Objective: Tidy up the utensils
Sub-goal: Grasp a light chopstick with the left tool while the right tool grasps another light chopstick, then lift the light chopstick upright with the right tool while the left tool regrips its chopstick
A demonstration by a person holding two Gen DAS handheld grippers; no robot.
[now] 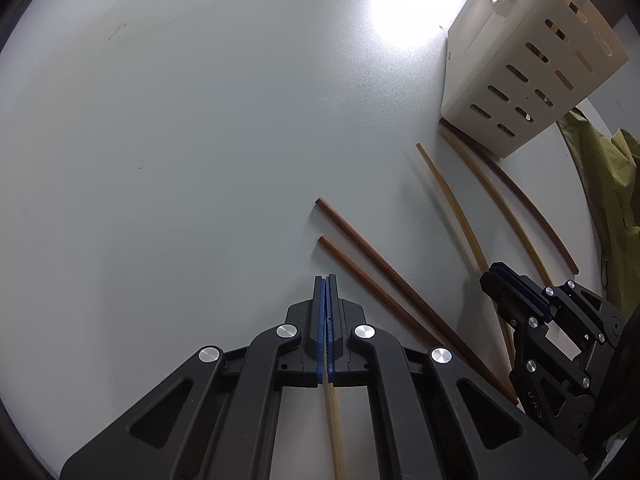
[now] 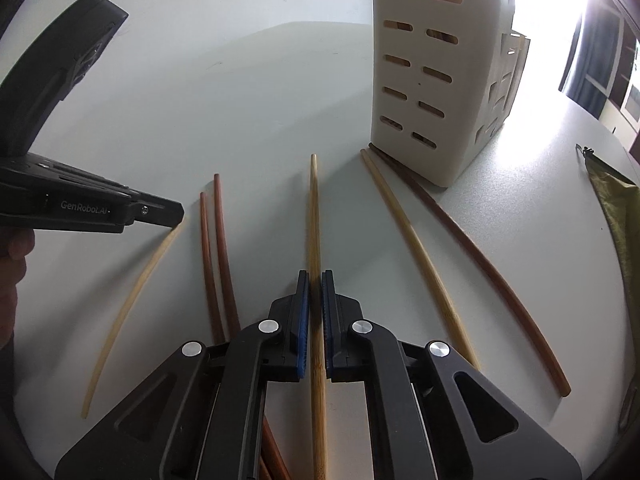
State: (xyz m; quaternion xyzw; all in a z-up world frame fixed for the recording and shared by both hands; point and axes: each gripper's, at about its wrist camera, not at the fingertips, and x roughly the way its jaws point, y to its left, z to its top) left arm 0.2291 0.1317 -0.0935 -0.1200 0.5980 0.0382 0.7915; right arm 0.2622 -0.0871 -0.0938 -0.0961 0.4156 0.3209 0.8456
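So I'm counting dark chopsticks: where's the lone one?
In the right wrist view the dark chopstick lies far right on the table, its far tip at the holder's base, beside a light chopstick.

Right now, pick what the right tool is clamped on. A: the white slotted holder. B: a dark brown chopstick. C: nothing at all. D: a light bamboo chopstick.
D: in the right wrist view the right tool has its blue pads pressed on a light bamboo chopstick lying on the table, while the dark brown chopsticks lie apart to the side.
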